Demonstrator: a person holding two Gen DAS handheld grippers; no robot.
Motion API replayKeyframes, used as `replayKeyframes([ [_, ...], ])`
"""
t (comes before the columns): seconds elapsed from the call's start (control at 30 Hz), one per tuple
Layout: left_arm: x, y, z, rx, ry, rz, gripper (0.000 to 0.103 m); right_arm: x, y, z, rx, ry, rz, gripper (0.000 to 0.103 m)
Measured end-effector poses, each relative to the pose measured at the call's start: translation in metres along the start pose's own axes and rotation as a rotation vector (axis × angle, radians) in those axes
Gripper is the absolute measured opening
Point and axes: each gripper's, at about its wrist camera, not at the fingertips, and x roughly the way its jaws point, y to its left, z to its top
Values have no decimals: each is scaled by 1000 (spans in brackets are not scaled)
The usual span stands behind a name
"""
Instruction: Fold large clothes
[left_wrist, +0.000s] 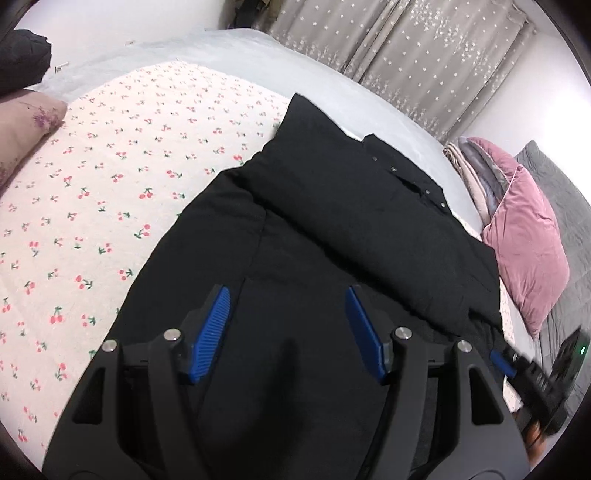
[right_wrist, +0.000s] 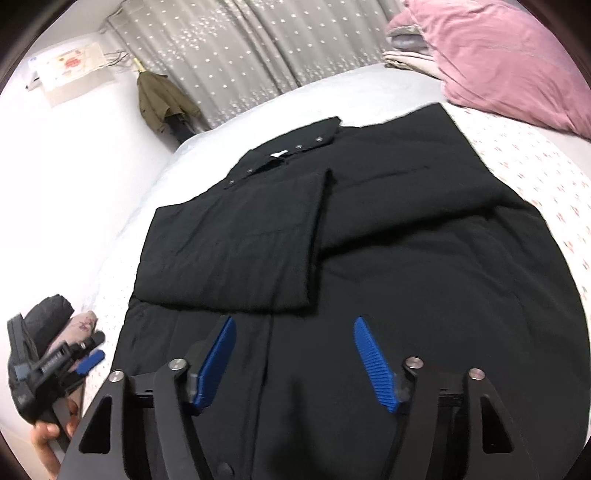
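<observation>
A large black padded coat (left_wrist: 332, 229) lies flat on the bed, collar and snap buttons at the far end, both sleeves folded in across the chest. It also shows in the right wrist view (right_wrist: 369, 240). My left gripper (left_wrist: 288, 295) is open and empty, hovering above the coat's lower part. My right gripper (right_wrist: 293, 325) is open and empty, also above the lower part, just short of the folded sleeve (right_wrist: 236, 251). The right gripper shows at the left wrist view's right edge (left_wrist: 517, 365), and the left gripper shows at the right wrist view's left edge (right_wrist: 66, 362).
The bed has a cherry-print sheet (left_wrist: 110, 184) and a pale blue cover (left_wrist: 229, 48) at its far end. Pink pillows (left_wrist: 524, 243) and folded blankets sit on one side, a floral pillow (left_wrist: 26, 122) and a dark bundle on the other. Curtains (right_wrist: 240, 55) hang behind, with a green jacket (right_wrist: 159, 99).
</observation>
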Motion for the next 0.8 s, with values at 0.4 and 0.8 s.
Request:
replayKeyframes([
  [0.4, 15, 45, 21, -121, 22, -3, 66, 127, 23, 91, -93, 134, -201, 18],
  [0.8, 23, 55, 24, -131, 32, 51, 66, 150, 74, 128, -421, 29, -433, 12],
])
